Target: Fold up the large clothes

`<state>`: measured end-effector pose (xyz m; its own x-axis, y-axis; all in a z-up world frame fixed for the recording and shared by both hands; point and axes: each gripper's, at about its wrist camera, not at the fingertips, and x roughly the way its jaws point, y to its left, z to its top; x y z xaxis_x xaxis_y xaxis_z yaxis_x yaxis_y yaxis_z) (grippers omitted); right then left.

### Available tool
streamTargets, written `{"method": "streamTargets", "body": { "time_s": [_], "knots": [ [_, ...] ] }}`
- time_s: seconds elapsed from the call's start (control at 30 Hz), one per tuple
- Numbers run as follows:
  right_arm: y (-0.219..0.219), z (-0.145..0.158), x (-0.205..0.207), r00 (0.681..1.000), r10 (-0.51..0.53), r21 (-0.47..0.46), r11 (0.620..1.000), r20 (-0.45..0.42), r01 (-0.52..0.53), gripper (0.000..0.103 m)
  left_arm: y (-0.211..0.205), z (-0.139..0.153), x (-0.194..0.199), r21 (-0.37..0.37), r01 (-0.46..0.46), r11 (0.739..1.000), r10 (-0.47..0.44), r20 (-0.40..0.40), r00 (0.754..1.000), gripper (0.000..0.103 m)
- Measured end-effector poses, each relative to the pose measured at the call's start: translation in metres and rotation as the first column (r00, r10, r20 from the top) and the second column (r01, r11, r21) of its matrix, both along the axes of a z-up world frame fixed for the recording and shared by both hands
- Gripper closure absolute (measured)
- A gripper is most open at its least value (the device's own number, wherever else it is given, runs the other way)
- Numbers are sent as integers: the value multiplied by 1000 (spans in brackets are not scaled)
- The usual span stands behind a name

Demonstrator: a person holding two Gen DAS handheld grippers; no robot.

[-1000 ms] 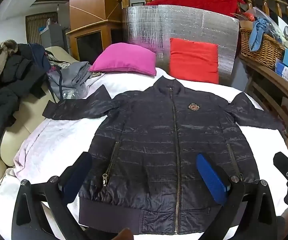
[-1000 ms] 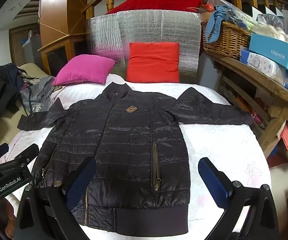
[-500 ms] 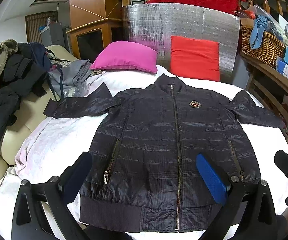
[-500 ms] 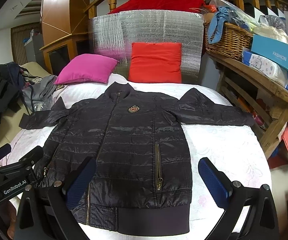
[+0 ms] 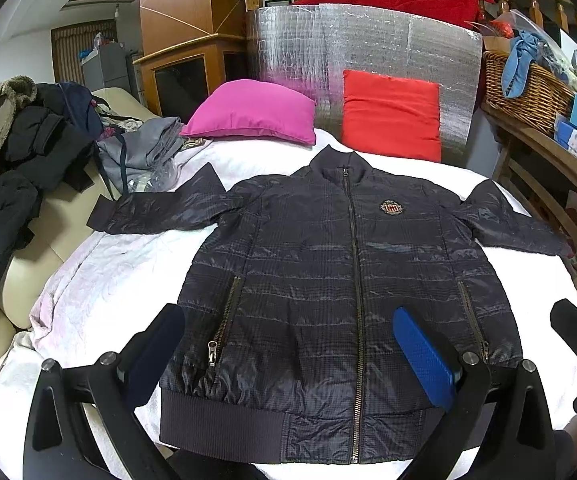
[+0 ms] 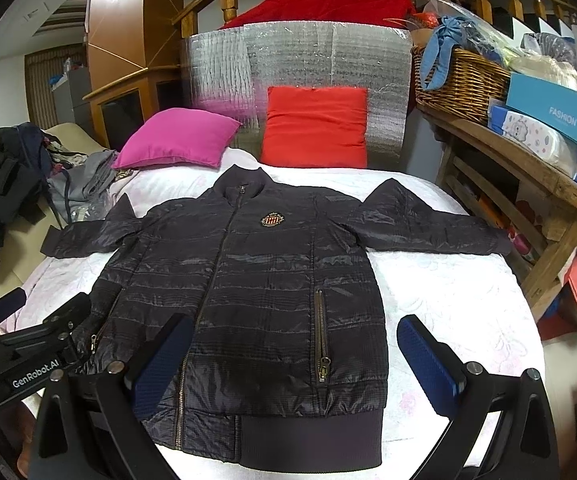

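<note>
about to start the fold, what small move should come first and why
Probably bring the right tongs over to the right sleeve and take its cuff. The jacket lies flat, zipped, both sleeves spread out, and both the right and left tongs hover open, holding nothing.

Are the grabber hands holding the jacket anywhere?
No. The left gripper and right gripper are both open above the jacket, holding nothing.

One jacket, two pillows
</note>
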<state>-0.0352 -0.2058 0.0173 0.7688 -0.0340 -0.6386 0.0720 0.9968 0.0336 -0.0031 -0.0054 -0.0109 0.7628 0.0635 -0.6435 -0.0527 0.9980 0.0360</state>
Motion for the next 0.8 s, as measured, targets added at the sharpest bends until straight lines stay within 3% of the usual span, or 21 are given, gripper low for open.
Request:
{"method": "streamTargets", "body": {
  "time_s": [0.8],
  "knots": [
    [1,1,-1,1000,3,2,1000,0,-3,0,1,2,-3,-11,4,1000,-4,1,1000,0]
  ]
}}
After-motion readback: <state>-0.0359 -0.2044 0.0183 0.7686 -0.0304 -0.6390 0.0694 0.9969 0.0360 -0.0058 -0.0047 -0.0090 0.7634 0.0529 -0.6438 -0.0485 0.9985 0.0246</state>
